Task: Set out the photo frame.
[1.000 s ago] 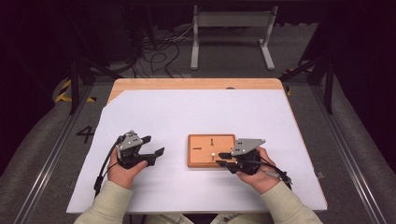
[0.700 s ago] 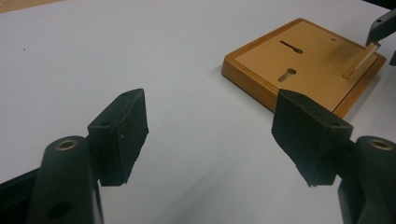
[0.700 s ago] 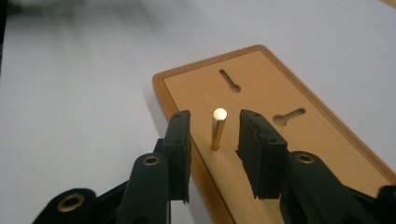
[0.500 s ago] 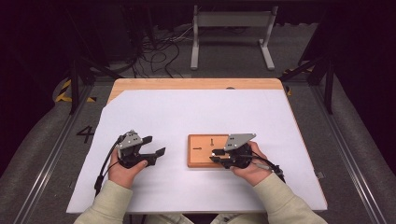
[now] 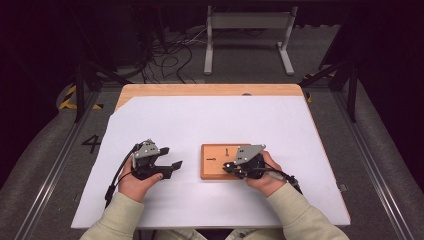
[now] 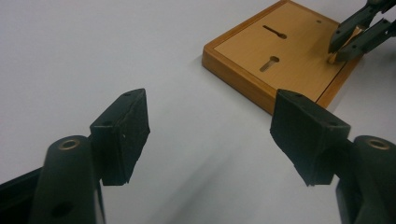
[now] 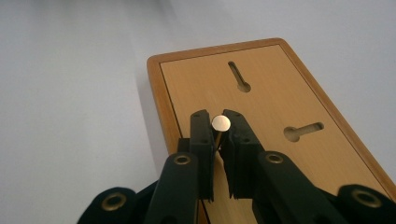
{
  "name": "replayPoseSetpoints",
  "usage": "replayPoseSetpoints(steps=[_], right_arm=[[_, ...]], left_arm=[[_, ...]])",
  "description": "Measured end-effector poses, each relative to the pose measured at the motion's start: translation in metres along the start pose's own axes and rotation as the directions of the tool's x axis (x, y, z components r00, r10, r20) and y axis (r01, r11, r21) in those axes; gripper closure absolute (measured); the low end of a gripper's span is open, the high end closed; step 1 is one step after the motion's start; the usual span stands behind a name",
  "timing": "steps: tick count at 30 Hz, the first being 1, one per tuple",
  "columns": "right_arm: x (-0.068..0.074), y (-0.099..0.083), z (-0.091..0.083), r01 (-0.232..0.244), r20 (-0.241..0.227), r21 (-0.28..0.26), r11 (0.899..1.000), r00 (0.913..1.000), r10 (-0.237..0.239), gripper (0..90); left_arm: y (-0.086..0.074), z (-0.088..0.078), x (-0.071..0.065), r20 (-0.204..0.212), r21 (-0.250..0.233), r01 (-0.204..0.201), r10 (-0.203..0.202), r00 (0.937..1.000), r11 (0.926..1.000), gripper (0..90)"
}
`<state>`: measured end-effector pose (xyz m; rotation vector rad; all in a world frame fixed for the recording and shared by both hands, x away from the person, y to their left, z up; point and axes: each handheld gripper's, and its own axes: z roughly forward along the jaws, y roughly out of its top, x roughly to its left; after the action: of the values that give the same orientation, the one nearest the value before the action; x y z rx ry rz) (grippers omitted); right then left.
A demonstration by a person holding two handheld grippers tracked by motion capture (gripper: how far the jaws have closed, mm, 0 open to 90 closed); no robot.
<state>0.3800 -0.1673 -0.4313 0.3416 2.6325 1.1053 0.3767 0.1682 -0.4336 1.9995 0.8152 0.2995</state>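
i'm looking down at a table covered by a white sheet (image 5: 215,125), with a strip of bare wood showing along its far edge. a small wooden board (image 5: 216,161) lies flat on the sheet, a little right of centre and toward the near side. it has a raised rim and two keyhole-shaped slots (image 7: 239,74) cut into its face.

my right gripper (image 5: 231,167) sits over the right part of the board, held in the right hand (image 5: 265,175), pointing left. in the right gripper view its jaws are pinched nearly together on a thin metal pin (image 7: 220,124) with a round flat head; the head stands just above the jaw tips and the shaft runs down between them. the pin is held above the board's face, near the board's near-left corner in that view. whether its lower end touches the wood i cannot tell.

my left gripper (image 5: 171,161) is left of the board, apart from it, held in the left hand (image 5: 134,180) with nothing in it. its jaws stand wide apart and point right toward the board. in the left gripper view the white sheet lies between the two pads (image 6: 127,133), and the board and the other gripper's tips lie beyond.
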Motion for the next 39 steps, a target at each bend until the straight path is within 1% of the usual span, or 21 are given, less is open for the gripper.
replayPoseSetpoints(steps=[1, 4, 6, 8, 10, 13, 15, 17, 22, 23, 24, 27, 28, 29, 30, 32, 33, 34, 36, 38, 39], right_arm=[[0.000, 0.000, 0.000, 0.006, 0.003, 0.001, 1.000, 1.0000, -0.006, 83.3], [0.002, 0.000, 0.000, 0.029, 0.012, 0.002, 1.000, 0.9995, -0.029, 82.7], [0.004, 0.001, 0.000, 0.071, 0.029, 0.008, 0.997, 0.9971, -0.071, 81.7], [0.008, 0.001, 0.001, 0.108, 0.048, 0.017, 0.994, 0.9929, -0.109, 81.0], [0.011, 0.002, 0.000, 0.141, 0.059, 0.022, 0.990, 0.9881, -0.142, 81.0], [0.017, 0.002, -0.002, 0.217, 0.072, 0.040, 0.975, 0.9729, -0.220, 82.0], [0.020, 0.002, -0.004, 0.247, 0.075, 0.048, 0.968, 0.9654, -0.250, 83.2], [0.024, 0.002, -0.005, 0.282, 0.081, 0.057, 0.958, 0.9548, -0.286, 83.9], [0.031, 0.002, -0.006, 0.333, 0.110, 0.074, 0.940, 0.9342, -0.339, 84.1], [0.033, 0.001, -0.006, 0.333, 0.115, 0.078, 0.940, 0.9331, -0.341, 84.1], [0.034, 0.001, -0.006, 0.357, 0.123, 0.082, 0.931, 0.9231, -0.365, 84.1], [0.039, 0.001, -0.007, 0.396, 0.131, 0.100, 0.913, 0.9041, -0.407, 84.1], [0.040, 0.001, -0.007, 0.415, 0.136, 0.102, 0.904, 0.8946, -0.426, 84.1], [0.040, 0.001, -0.007, 0.415, 0.136, 0.102, 0.904, 0.8946, -0.426, 84.1], [0.041, 0.001, -0.007, 0.420, 0.140, 0.102, 0.902, 0.8913, -0.431, 84.2], [0.043, 0.000, -0.007, 0.442, 0.149, 0.109, 0.891, 0.8785, -0.454, 84.2], [0.045, 0.000, -0.006, 0.426, 0.150, 0.100, 0.899, 0.8871, -0.437, 84.2], [0.045, 0.000, -0.007, 0.441, 0.154, 0.110, 0.891, 0.8776, -0.454, 84.2], [0.046, -0.001, -0.007, 0.449, 0.158, 0.112, 0.886, 0.8726, -0.462, 84.2], [0.046, -0.001, -0.007, 0.452, 0.161, 0.110, 0.885, 0.8709, -0.465, 84.2], [0.048, -0.002, -0.006, 0.442, 0.160, 0.100, 0.891, 0.8770, -0.453, 84.2]], left_arm=[[0.001, 0.000, 0.000, 0.006, -0.001, 0.005, -0.005, 1.0000, 1.0000, 31.0], [0.006, -0.001, -0.003, 0.012, 0.002, -0.059, 0.059, 0.9982, 0.9983, 35.2], [0.010, -0.001, -0.006, 0.022, -0.007, -0.068, 0.068, 0.9974, 0.9977, 38.3], [0.012, 0.000, -0.008, 0.011, -0.007, -0.066, 0.066, 0.9978, 0.9978, 39.7], [0.013, 0.002, -0.009, 0.011, -0.002, -0.042, 0.042, 0.9991, 0.9991, 40.4], [0.016, 0.005, -0.009, 0.013, 0.008, -0.042, 0.041, 0.9990, 0.9991, 41.4], [0.020, 0.007, -0.011, 0.020, 0.007, -0.035, 0.035, 0.9992, 0.9994, 40.4], [0.024, 0.010, -0.012, 0.030, 0.011, -0.040, 0.039, 0.9988, 0.9992, 39.3], [0.032, 0.019, -0.015, 0.044, 0.031, -0.051, 0.050, 0.9978, 0.9982, 38.7], [0.034, 0.022, -0.016, 0.048, 0.031, -0.052, 0.050, 0.9976, 0.9982, 38.7], [0.036, 0.023, -0.016, 0.048, 0.031, -0.056, 0.054, 0.9974, 0.9980, 38.5], [0.043, 0.030, -0.016, 0.057, 0.053, -0.072, 0.069, 0.9960, 0.9960, 38.3], [0.044, 0.032, -0.017, 0.057, 0.056, -0.072, 0.069, 0.9960, 0.9959, 38.3], [0.044, 0.032, -0.017, 0.057, 0.056, -0.072, 0.069, 0.9960, 0.9959, 38.4], [0.046, 0.034, -0.017, 0.060, 0.063, -0.067, 0.064, 0.9962, 0.9958, 38.4], [0.050, 0.038, -0.016, 0.067, 0.069, -0.059, 0.055, 0.9963, 0.9959, 38.7], [0.051, 0.040, -0.015, 0.070, 0.069, -0.053, 0.048, 0.9964, 0.9962, 38.8], [0.053, 0.043, -0.015, 0.077, 0.070, -0.046, 0.040, 0.9962, 0.9965, 38.8], [0.055, 0.048, -0.014, 0.086, 0.072, -0.021, 0.015, 0.9962, 0.9972, 38.4], [0.057, 0.051, -0.014, 0.088, 0.072, -0.009, 0.003, 0.9961, 0.9973, 37.7], [0.058, 0.054, -0.013, 0.093, 0.073, -0.002, -0.005, 0.9957, 0.9973, 35.9]])
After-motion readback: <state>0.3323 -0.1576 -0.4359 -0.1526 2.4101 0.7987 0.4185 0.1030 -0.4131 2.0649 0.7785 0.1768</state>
